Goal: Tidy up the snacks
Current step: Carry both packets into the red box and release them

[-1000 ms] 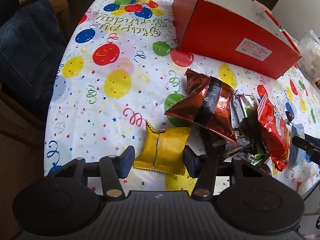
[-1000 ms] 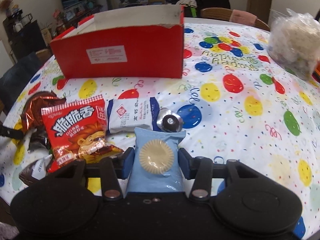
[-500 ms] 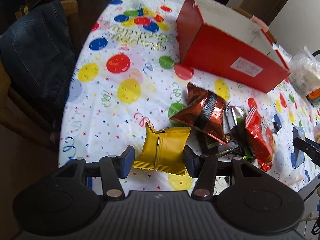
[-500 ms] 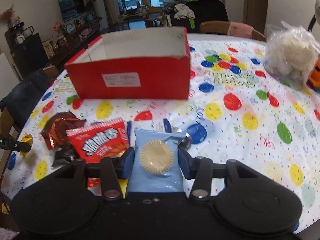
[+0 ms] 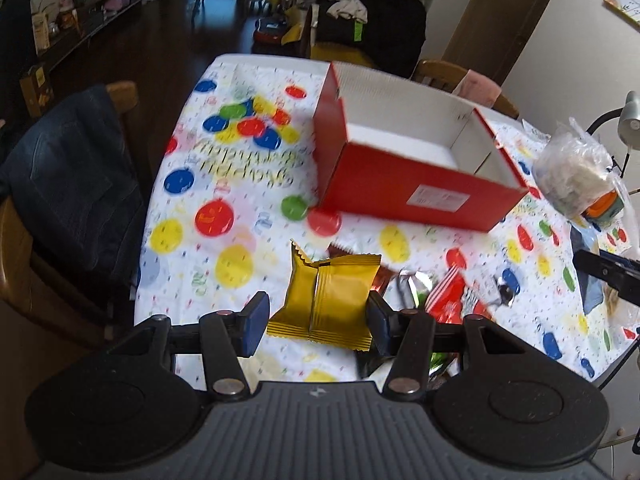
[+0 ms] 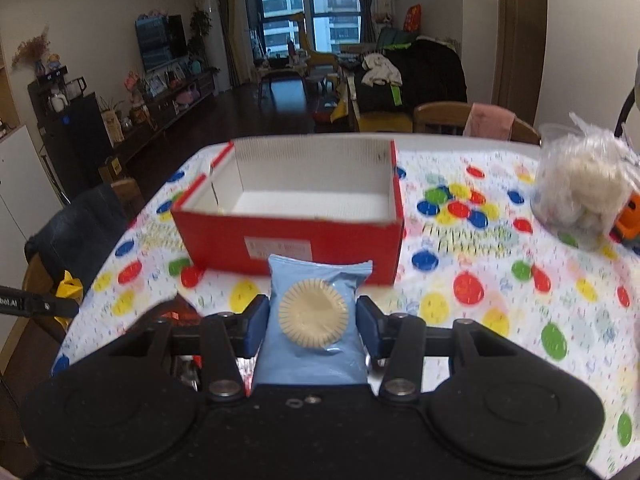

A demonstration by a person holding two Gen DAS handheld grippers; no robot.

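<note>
My left gripper is shut on a yellow snack packet and holds it well above the table. My right gripper is shut on a light blue biscuit packet, also lifted. An open red cardboard box with a white inside stands beyond both; in the right wrist view the box is straight ahead and looks empty. Other snack packets, red and silver, lie on the balloon tablecloth below the left gripper.
A clear bag of white stuff sits at the table's right, beside an orange toy. A chair with a dark jacket stands at the table's left edge. Another chair is behind the box.
Both grippers have risen with their packets, and the views now look down into the red box. The snack pile has dropped lower in view.
</note>
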